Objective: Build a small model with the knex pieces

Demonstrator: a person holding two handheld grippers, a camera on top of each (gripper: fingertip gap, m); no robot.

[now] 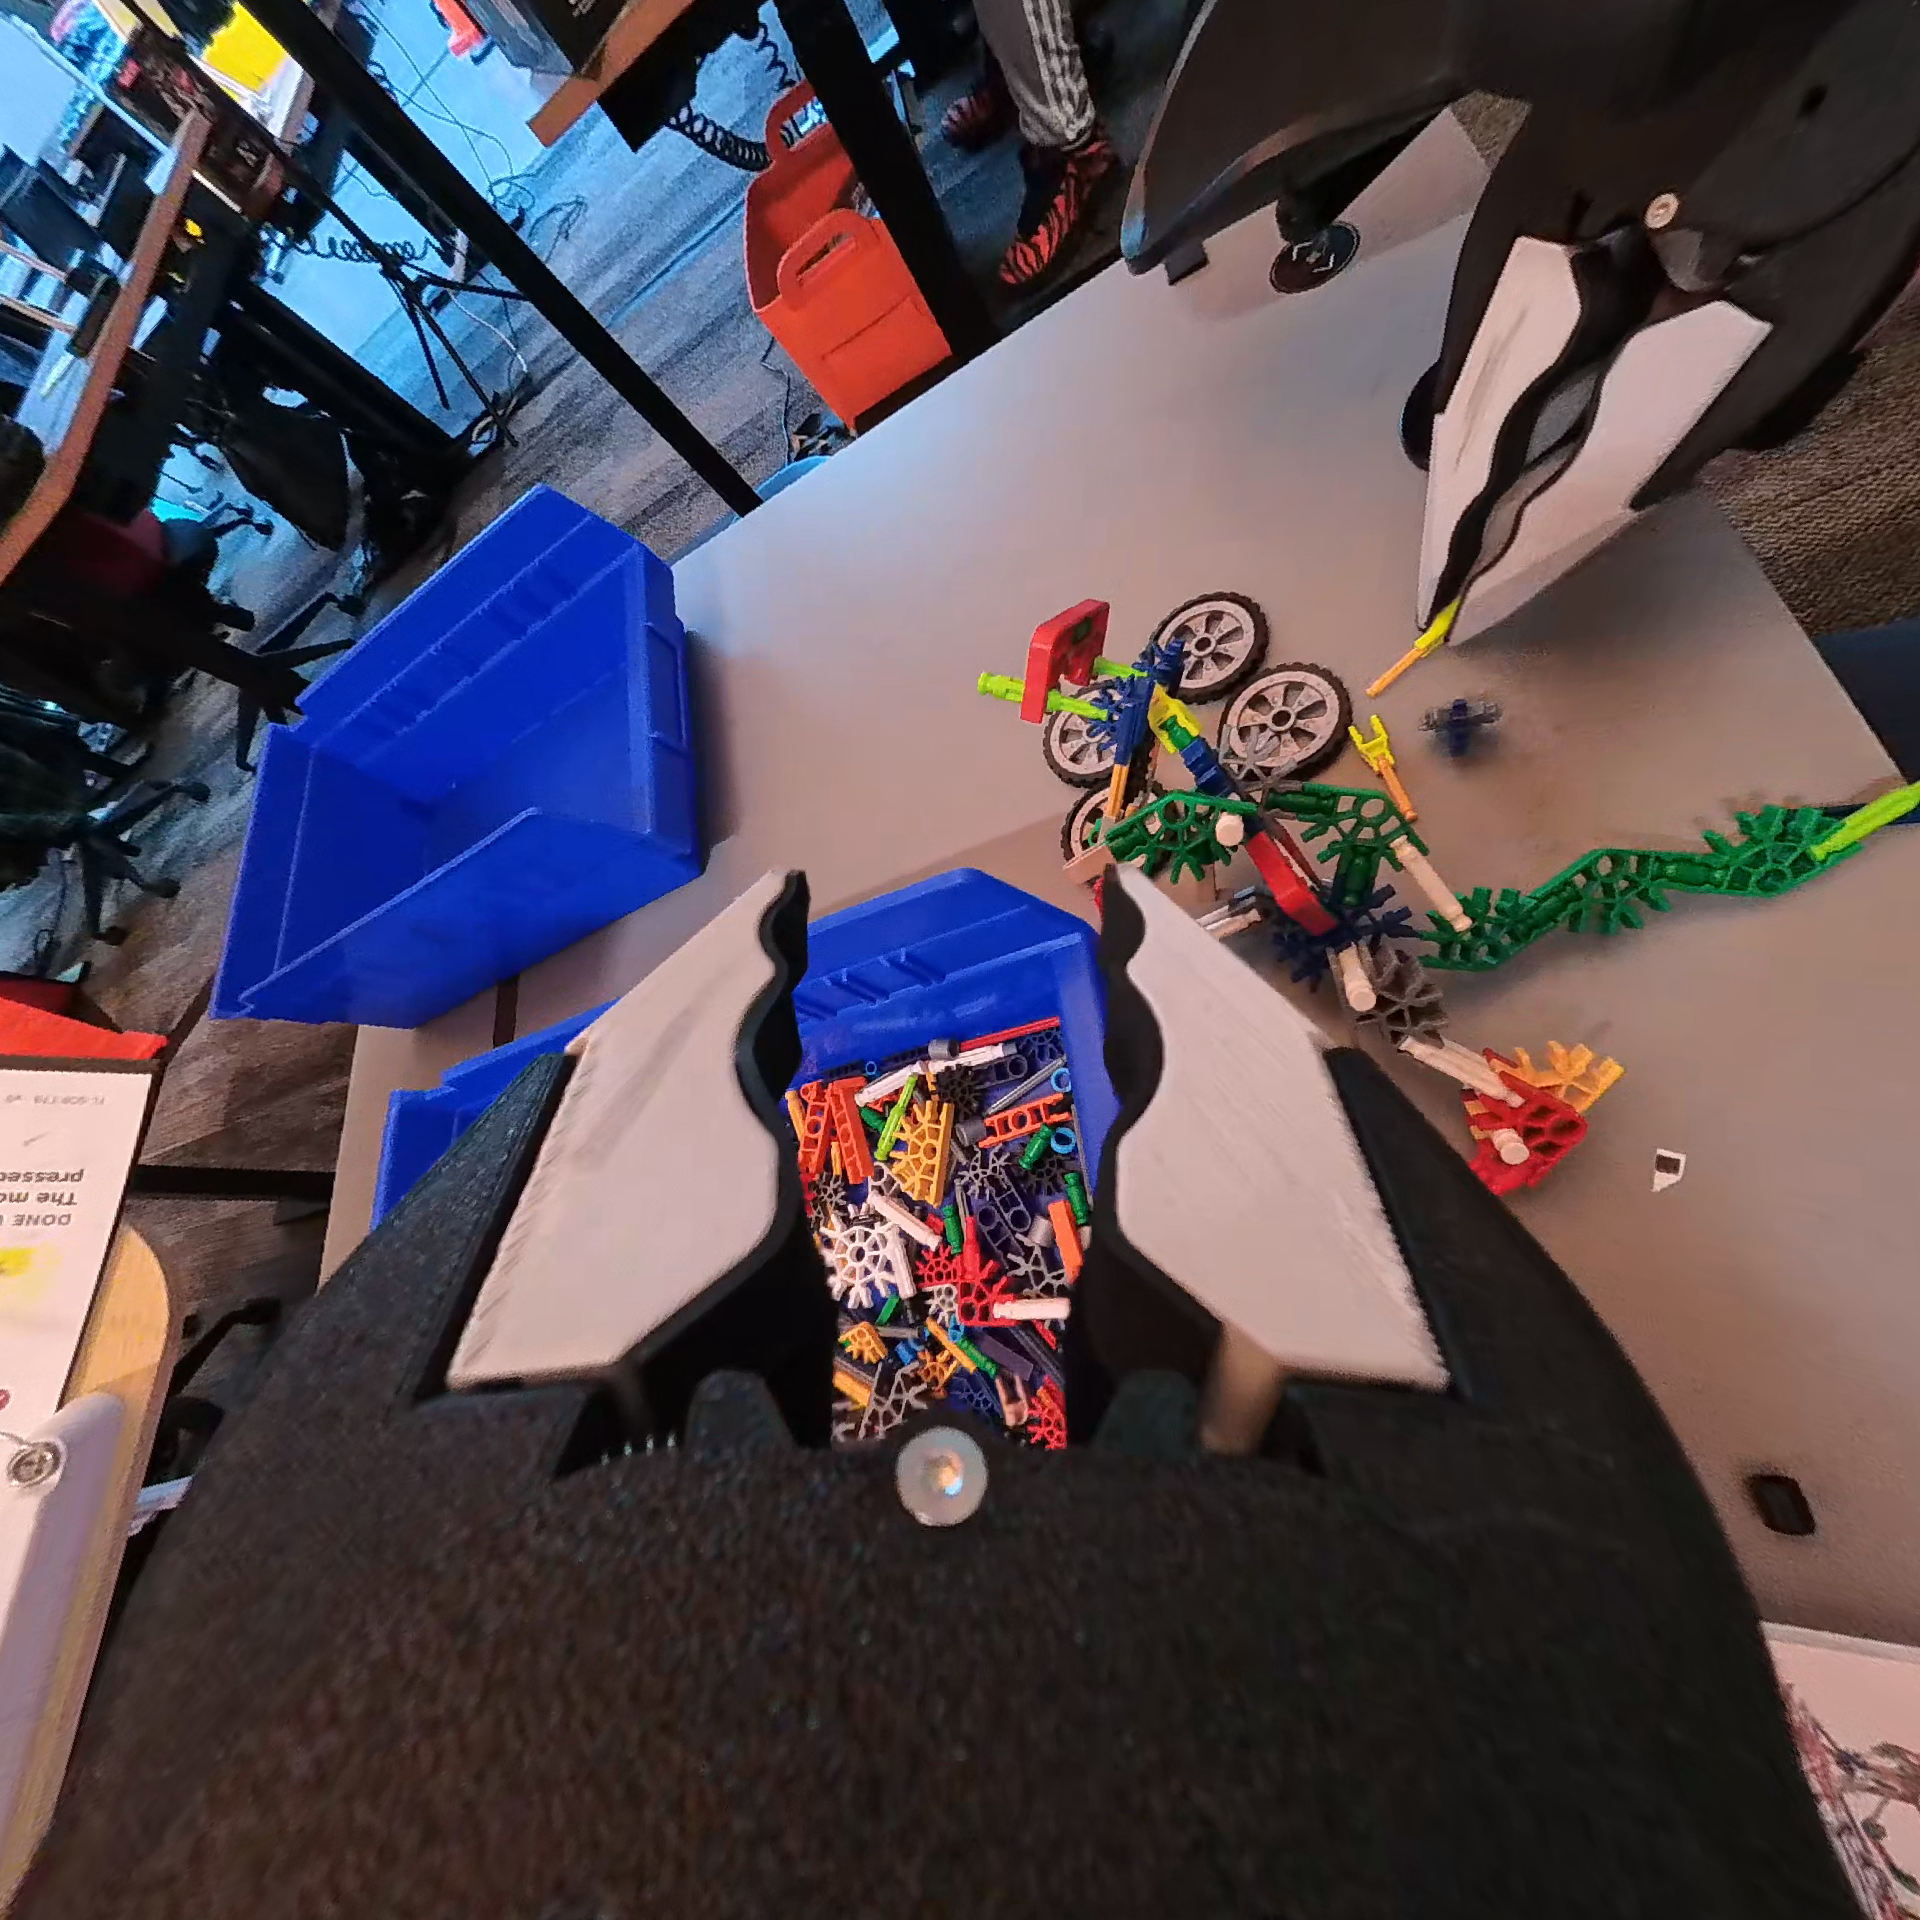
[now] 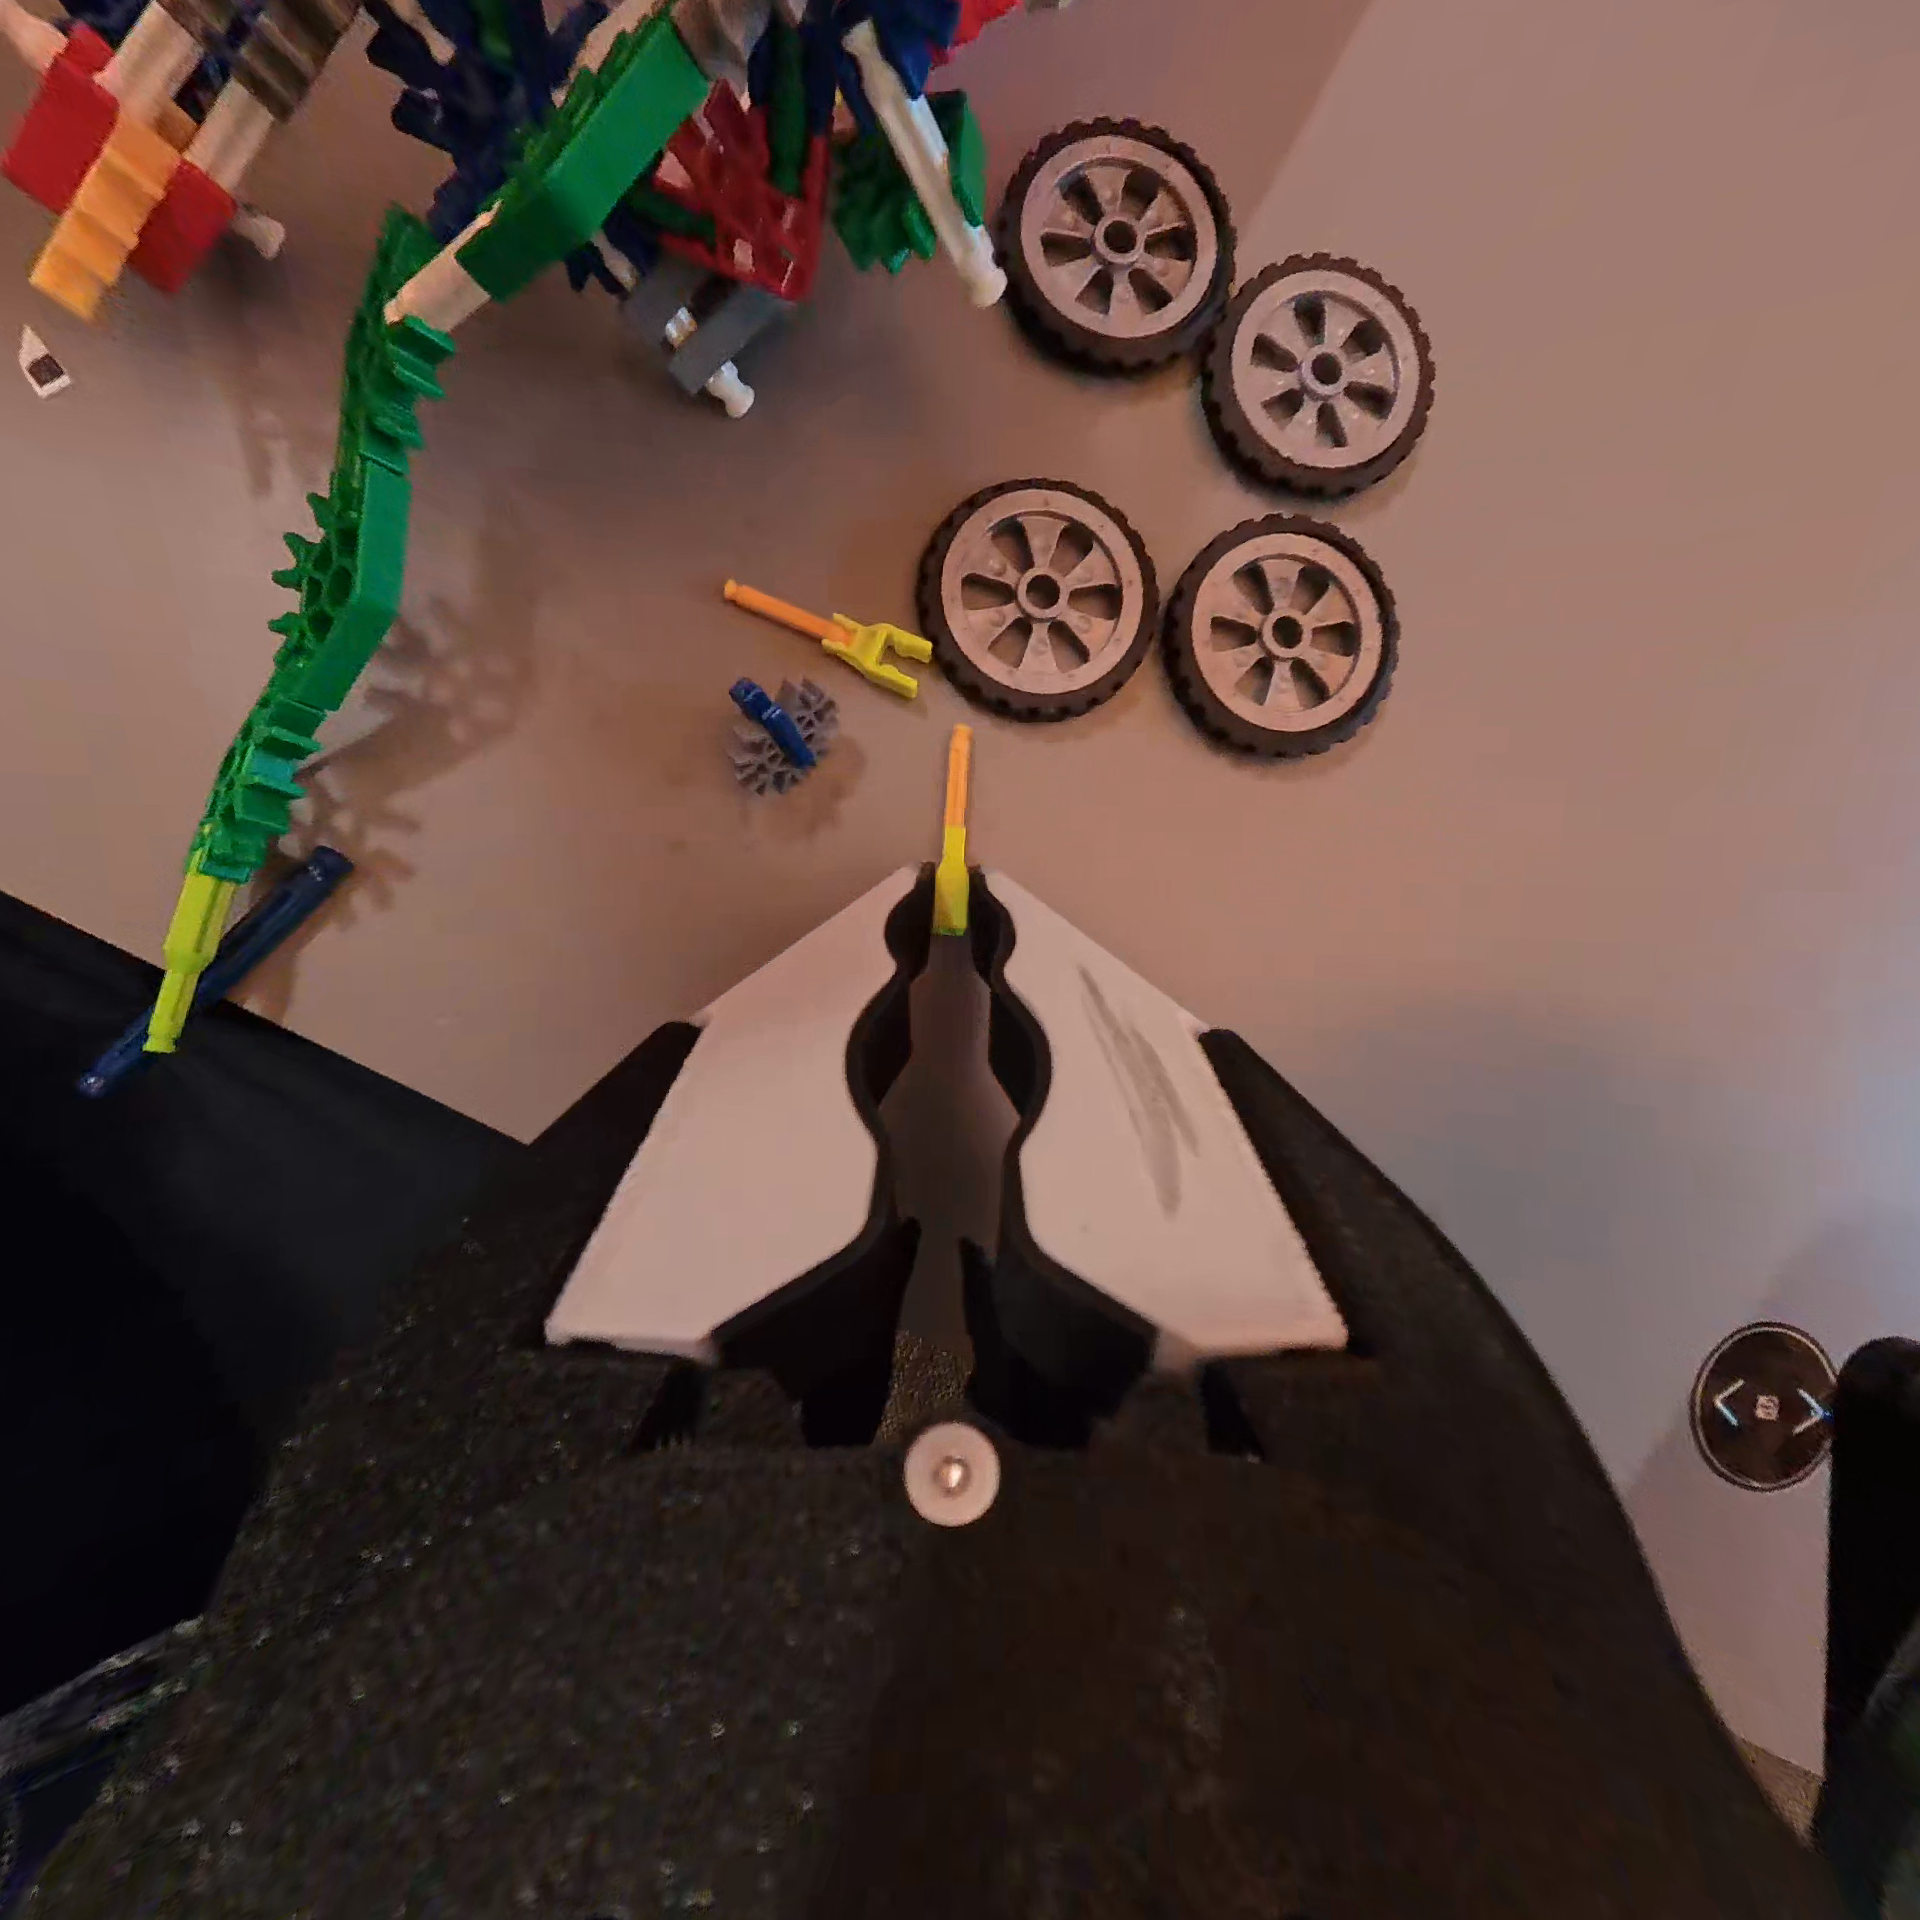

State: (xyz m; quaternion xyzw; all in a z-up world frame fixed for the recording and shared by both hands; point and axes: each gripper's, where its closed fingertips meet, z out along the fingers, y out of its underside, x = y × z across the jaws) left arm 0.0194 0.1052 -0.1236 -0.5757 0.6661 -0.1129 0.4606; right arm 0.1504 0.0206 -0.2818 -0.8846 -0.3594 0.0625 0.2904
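Nearest the lens in the right wrist view, the right gripper was clenched on a small rod, its yellow end pinched between the fingertips and its orange shaft sticking straight out ahead above the grey bench. Just beyond the rod's tip lay a matching orange rod with a yellow clip, and beside that a blue and grey snowflake connector. Four grey-hubbed wheels with black treaded tyres lay flat in two touching pairs to the right. A long green chain of connectors ran from the multicoloured built model down to a lime rod crossing a dark blue one at the bench edge.

Over in the left wrist view, the left gripper hung released, jaws wide and empty, above a blue bin filled with loose mixed-colour construction pieces. A second blue bin sat near it, tipped on its side.
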